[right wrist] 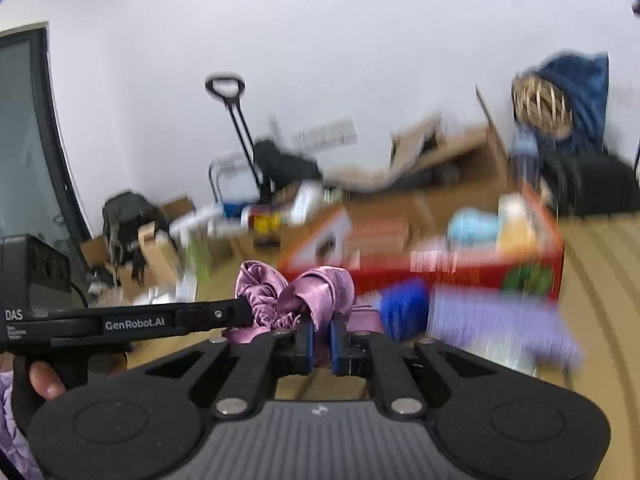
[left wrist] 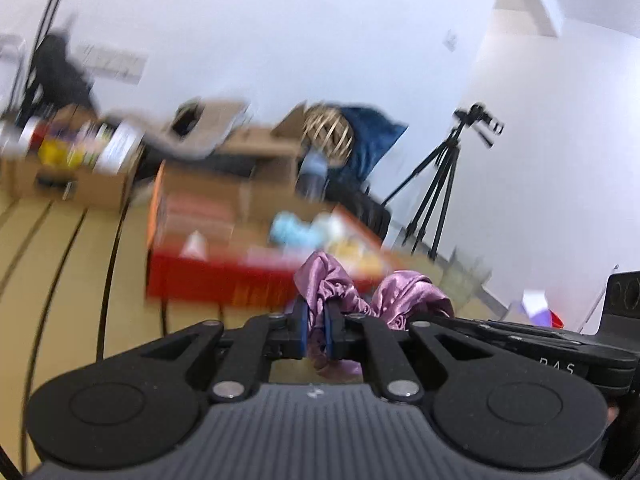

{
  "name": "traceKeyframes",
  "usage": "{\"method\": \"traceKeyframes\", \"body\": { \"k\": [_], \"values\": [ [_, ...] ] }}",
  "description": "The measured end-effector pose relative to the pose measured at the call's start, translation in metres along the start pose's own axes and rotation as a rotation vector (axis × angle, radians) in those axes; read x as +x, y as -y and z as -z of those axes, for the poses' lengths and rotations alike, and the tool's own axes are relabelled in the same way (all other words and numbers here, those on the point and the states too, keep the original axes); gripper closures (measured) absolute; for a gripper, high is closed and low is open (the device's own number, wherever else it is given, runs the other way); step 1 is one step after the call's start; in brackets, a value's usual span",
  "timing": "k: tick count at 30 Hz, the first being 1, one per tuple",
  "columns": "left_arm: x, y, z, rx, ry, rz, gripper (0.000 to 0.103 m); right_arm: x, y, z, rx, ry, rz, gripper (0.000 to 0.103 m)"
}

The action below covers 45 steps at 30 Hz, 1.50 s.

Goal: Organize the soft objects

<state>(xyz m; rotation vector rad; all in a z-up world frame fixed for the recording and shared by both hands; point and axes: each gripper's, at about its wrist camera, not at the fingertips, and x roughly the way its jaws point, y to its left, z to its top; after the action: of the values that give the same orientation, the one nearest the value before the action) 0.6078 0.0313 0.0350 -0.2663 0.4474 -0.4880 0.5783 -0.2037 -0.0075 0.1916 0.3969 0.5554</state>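
Item: one crumpled mauve satin cloth with ruffled edges (left wrist: 340, 292), gathered in two bunches and held up above the tan wooden floor (left wrist: 72, 264), near the front wall of a red open-topped cardboard box (left wrist: 208, 280). Left gripper (left wrist: 316, 320): black linkage, blue-padded fingers (left wrist: 303, 320) pressed together on the left bunch of the satin, fabric spilling above and below the pads. Right gripper (right wrist: 321, 340): same build, its blue pads clamped on the right bunch, which rises in a fold above the tips; in the right wrist view the left tool reaches in from the left, gripping the other bunch just beside it. A hand (right wrist: 44, 384) wraps that tool's handle at the lower left, a quilted lilac sleeve (right wrist: 12, 432) below it. Box contents, blurred: a pale blue soft thing (left wrist: 294, 230) and pale yellowish items at the far right end. Near the box on the floor: a blue fuzzy object (right wrist: 404, 308) and a lavender cloth (right wrist: 500, 328), both smeared by motion. Background: brown cardboard cartons (left wrist: 256, 152) against the white wall, a woven wicker ball (left wrist: 328, 132) resting on dark blue fabric (left wrist: 372, 140), a black camera tripod (left wrist: 440, 184) at far right, a black folding hand trolley (right wrist: 240, 136) at far left.
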Motion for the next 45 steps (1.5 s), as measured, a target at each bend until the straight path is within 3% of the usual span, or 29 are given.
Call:
{"method": "traceKeyframes", "body": {
  "k": [2, 4, 9, 13, 17, 20, 23, 27, 30, 31, 35, 38, 40, 43, 45],
  "values": [
    [0.022, 0.003, -0.033, 0.063, 0.008, -0.006, 0.095, 0.012, 0.011, -0.036, -0.033, 0.025, 0.022, 0.095],
    [0.06, -0.003, -0.062, 0.088, -0.033, -0.027, 0.095, 0.036, 0.027, -0.068, -0.033, 0.009, 0.044, 0.095],
    [0.152, -0.04, -0.104, 0.051, -0.161, -0.118, 0.095, 0.13, 0.069, -0.118, 0.014, -0.103, 0.107, 0.095],
    [0.2, -0.067, -0.104, 0.001, -0.259, -0.145, 0.095, 0.187, 0.097, -0.122, 0.038, -0.166, 0.179, 0.095],
    [0.239, -0.056, -0.093, 0.06, -0.334, -0.107, 0.093, 0.196, 0.127, -0.109, 0.08, -0.215, 0.255, 0.095],
    [0.257, -0.046, -0.077, 0.072, -0.376, -0.1, 0.084, 0.2, 0.145, -0.095, 0.076, -0.291, 0.339, 0.095],
    [0.26, -0.042, -0.07, 0.079, -0.382, -0.117, 0.064, 0.204, 0.145, -0.088, 0.022, -0.328, 0.398, 0.091],
    [0.233, -0.038, -0.085, 0.09, -0.331, -0.142, 0.038, 0.199, 0.142, -0.09, 0.0, -0.34, 0.401, 0.085],
    [0.196, -0.032, -0.108, 0.113, -0.27, -0.174, 0.033, 0.173, 0.13, -0.106, -0.008, -0.29, 0.415, 0.069],
    [0.181, -0.03, -0.115, 0.114, -0.248, -0.186, 0.027, 0.164, 0.125, -0.112, -0.011, -0.274, 0.41, 0.067],
    [0.126, -0.012, -0.137, 0.149, -0.182, -0.232, 0.024, 0.106, 0.099, -0.14, -0.041, -0.181, 0.392, 0.063],
    [0.08, 0.01, -0.144, 0.167, -0.142, -0.246, 0.024, 0.057, 0.076, -0.155, -0.066, -0.113, 0.383, 0.051],
    [0.04, 0.022, -0.139, 0.145, -0.094, -0.215, 0.016, 0.028, 0.061, -0.159, -0.089, -0.075, 0.376, 0.05],
    [-0.02, 0.032, -0.11, 0.092, -0.027, -0.161, 0.013, -0.023, 0.037, -0.143, -0.103, -0.001, 0.334, 0.041],
    [-0.053, 0.043, -0.078, 0.11, 0.002, -0.195, 0.013, -0.051, 0.025, -0.122, -0.113, 0.031, 0.273, 0.032]
  ]
}}
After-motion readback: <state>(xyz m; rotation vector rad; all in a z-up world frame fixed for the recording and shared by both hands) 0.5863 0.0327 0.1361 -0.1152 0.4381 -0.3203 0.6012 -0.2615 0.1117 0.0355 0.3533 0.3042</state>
